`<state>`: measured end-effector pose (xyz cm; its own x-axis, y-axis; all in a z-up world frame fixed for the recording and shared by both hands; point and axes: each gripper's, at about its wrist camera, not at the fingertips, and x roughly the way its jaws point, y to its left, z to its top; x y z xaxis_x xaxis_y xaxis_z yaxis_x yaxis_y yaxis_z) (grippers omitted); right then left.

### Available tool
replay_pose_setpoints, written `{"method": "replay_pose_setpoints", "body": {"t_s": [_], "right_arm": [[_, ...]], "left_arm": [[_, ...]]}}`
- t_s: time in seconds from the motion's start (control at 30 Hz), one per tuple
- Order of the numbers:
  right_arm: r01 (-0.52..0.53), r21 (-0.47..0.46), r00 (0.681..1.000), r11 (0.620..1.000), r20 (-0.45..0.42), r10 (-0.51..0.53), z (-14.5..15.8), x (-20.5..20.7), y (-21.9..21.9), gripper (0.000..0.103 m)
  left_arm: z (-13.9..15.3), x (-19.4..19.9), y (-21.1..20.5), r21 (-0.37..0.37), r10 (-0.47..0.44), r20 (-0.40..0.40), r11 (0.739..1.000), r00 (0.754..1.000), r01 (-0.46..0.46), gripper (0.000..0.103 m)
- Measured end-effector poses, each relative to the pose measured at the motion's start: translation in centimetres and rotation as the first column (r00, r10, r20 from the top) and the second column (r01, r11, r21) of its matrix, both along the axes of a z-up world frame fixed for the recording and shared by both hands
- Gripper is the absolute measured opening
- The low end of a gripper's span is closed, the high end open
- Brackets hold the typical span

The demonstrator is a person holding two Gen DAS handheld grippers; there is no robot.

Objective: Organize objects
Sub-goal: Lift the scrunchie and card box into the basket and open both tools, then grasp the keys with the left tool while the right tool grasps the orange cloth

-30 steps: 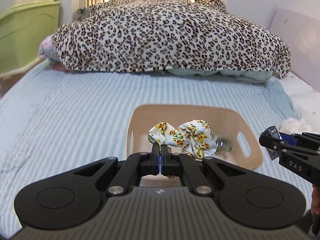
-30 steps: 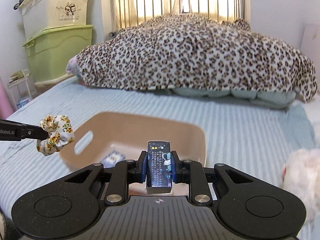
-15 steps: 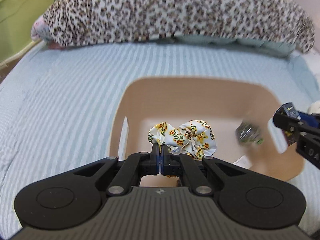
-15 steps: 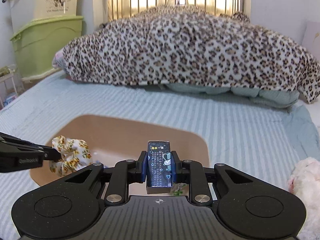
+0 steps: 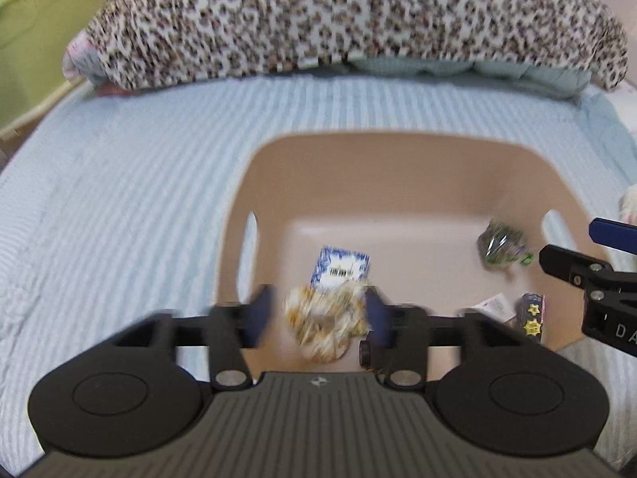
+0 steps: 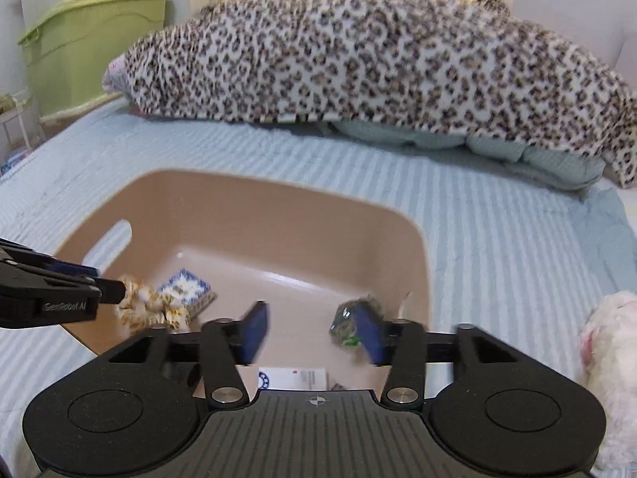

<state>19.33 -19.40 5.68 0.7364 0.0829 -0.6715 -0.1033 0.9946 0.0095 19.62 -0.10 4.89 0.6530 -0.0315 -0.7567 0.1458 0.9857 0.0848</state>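
A tan plastic basket (image 5: 398, 151) (image 6: 278, 195) sits on the striped bed. My left gripper (image 5: 318, 318) is open above its near left part; the floral scrunchie (image 5: 326, 326) (image 6: 149, 310) is blurred between the open fingers, free of them. My right gripper (image 6: 310, 330) is open above the basket's near right part and holds nothing. In the basket lie a blue-white packet (image 5: 338, 269) (image 6: 185, 288), a green wrapped item (image 5: 501, 243) (image 6: 350, 324), a dark small box with stars (image 5: 531, 316) and a white card (image 6: 292, 378).
A leopard-print blanket (image 5: 338, 20) (image 6: 378, 51) is piled at the bed's far end. Green storage bins (image 6: 91, 44) stand at the left. A white plush toy (image 6: 609, 358) lies right of the basket.
Both grippers have opened. The scrunchie has left my left gripper and drops into the basket. The dark small box has left my right gripper and lies in the basket.
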Motion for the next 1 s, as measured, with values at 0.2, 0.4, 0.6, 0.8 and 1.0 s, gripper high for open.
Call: {"method": "replay_pose_setpoints", "body": {"t_s": [0.2,0.4,0.6,0.8,1.0], "right_arm": [[0.01,0.037,0.999,0.999,0.04,-0.012,2.3,-3.3,-0.7,0.089],[0.015,0.043,0.999,0.999,0.037,-0.017,2.6,-6.4,-0.9,0.096],[0.01,0.037,1.0,0.999,-0.003,-0.01,1.3,-8.2,-0.6,0.099],[0.019,0.019,0.997,1.0,-0.08,-0.017,-1.4,-8.8,-0.4,0.099],[0.021,0.012,0.989,1.0,-0.146,-0.019,-4.1,-8.4,-0.3,0.099]], "left_arm": [[1.8,-3.0,0.5,0.008,-0.01,0.037,1.0,0.999,0.01,0.079],[1.6,-5.6,1.5,0.013,-0.004,0.017,1.0,1.0,0.004,0.084],[-0.6,-6.6,2.7,0.006,0.023,-0.049,1.0,0.999,-0.022,0.086],[-3.9,-6.7,2.9,0.001,0.028,-0.141,1.0,0.99,-0.028,0.086],[-6.5,-6.1,2.9,0.008,0.042,-0.199,0.999,0.979,-0.041,0.086]]}}
